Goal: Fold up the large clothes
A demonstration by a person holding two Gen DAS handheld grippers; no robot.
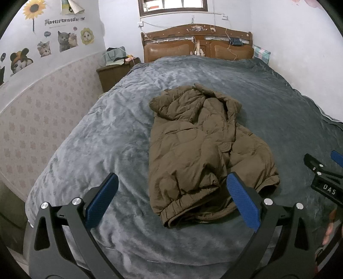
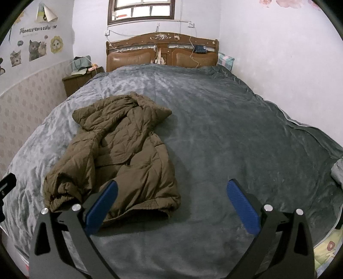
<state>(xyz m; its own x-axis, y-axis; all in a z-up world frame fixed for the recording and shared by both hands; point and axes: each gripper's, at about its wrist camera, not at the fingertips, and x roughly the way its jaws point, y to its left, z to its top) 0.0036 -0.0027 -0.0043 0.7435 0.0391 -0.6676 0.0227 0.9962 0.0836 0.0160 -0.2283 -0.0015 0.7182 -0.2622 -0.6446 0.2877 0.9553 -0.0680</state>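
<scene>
I was looking over a bedroom with pale walls, and nearly all of what I saw was a wide bed under a grey plush blanket (image 1: 103, 137). Nearest me, my left gripper (image 1: 172, 200) hung above the near part of the blanket with its jaws spread wide and nothing between them; its right blue pad (image 1: 243, 202) sat in front of the near hem of the jacket, though I could not tell whether it touched. My right gripper (image 2: 172, 203) hovered likewise, spread apart and empty, its left blue pad (image 2: 101, 207) overlapping the jacket's near right corner in the picture. In the left wrist view the right tool's black body showed at the far right edge, with part of a hand (image 1: 331, 227) beside it.

The brown quilted jacket (image 1: 199, 150) lay on the middle of the bed, lengthwise from near to far. It looked puffy and creased, roughly doubled over itself, with a gathered elastic cuff (image 1: 171, 211) at the near end and the hood bunched at the far end. Nothing else lay on the blanket around it.

Beyond it stood a carved wooden headboard (image 1: 197, 45) with cords draped over it. A dark nightstand (image 1: 111, 74) stood at the far left, and cat stickers (image 1: 64, 40) covered the left wall. A window (image 2: 142, 10) was above the headboard.
</scene>
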